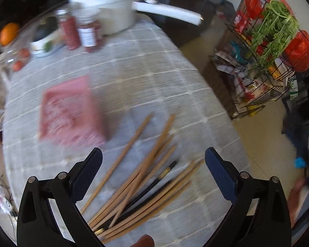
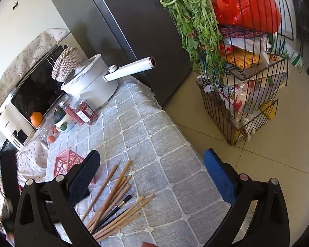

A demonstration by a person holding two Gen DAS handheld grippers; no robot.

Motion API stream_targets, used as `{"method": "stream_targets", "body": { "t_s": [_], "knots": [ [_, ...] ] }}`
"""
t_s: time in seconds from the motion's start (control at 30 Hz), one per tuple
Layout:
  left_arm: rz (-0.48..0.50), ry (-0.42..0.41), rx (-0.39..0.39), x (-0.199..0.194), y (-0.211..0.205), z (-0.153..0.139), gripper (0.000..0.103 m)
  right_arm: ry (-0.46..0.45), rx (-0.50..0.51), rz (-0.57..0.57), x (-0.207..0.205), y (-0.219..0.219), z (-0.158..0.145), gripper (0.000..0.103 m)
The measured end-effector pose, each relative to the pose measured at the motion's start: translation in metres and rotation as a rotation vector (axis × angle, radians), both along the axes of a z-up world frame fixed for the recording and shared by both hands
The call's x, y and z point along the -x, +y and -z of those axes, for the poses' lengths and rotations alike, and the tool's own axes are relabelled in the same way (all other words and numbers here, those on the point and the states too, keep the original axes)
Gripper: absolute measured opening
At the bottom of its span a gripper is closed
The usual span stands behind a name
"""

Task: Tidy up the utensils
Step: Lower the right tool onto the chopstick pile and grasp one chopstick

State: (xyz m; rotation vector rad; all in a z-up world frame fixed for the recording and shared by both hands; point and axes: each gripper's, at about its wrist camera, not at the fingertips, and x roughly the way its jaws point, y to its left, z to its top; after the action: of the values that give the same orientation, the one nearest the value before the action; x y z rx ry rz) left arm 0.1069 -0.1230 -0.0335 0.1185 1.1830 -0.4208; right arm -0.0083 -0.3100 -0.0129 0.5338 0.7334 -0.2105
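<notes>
Wooden chopsticks (image 2: pixel 113 201), slim and tapered, lie in a loose fan on the surface (image 2: pixel 154 144), with two black lacquered ones (image 2: pixel 115 210) among them, one banded in gold near its end. They rest near the surface's front edge, just right of a pink plastic basket (image 2: pixel 66 162) whose walls are pierced with round holes. Grey quilted cloth with a white stitched grid covers the surface. The left tool (image 1: pixel 153 158) hangs over the chopsticks with its jaws spread wide and nothing between the textured blue pads (image 1: pixel 218 173); the right tool (image 2: pixel 151 160) is likewise released, its pads clear of everything. At the far end stands a smooth white pot (image 2: pixel 90 82) with a long straight handle, and beside it two clear jars (image 2: pixel 80 111) of red contents with white labels too small to read. An orange (image 2: pixel 36 118) sits by a glossy black oven (image 2: pixel 33 94) draped in printed cloth. On the tiled floor a black wire rack (image 2: pixel 247 94) holds leafy greens (image 2: pixel 193 22), red plastic bags and packets; their print is illegible.
</notes>
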Motion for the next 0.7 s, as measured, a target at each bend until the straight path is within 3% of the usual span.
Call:
{"method": "stream_targets", "body": {
  "t_s": [0.03,0.1,0.27,0.37,0.63,0.7],
  "knots": [
    [0.014,0.022,-0.019,-0.009,-0.010,0.004,0.087,0.005,0.003,-0.003,0.000,0.000,0.000,0.098],
    [0.038,0.057,-0.086,-0.029,-0.024,0.015,0.069,0.016,0.023,-0.012,-0.001,0.001,0.000,0.098],
    [0.077,0.151,-0.249,-0.060,-0.035,0.050,0.048,0.055,0.068,-0.026,-0.007,-0.002,0.003,0.098],
    [0.082,0.150,-0.307,-0.066,-0.033,0.061,0.038,0.094,0.073,-0.045,-0.013,-0.003,0.009,0.098],
    [0.099,0.157,-0.368,-0.073,-0.028,0.084,0.028,0.166,0.016,-0.063,-0.022,-0.006,0.026,0.098],
    [0.099,0.144,-0.352,-0.073,-0.026,0.083,0.025,0.170,0.018,-0.059,-0.022,-0.005,0.027,0.098]
  ]
}}
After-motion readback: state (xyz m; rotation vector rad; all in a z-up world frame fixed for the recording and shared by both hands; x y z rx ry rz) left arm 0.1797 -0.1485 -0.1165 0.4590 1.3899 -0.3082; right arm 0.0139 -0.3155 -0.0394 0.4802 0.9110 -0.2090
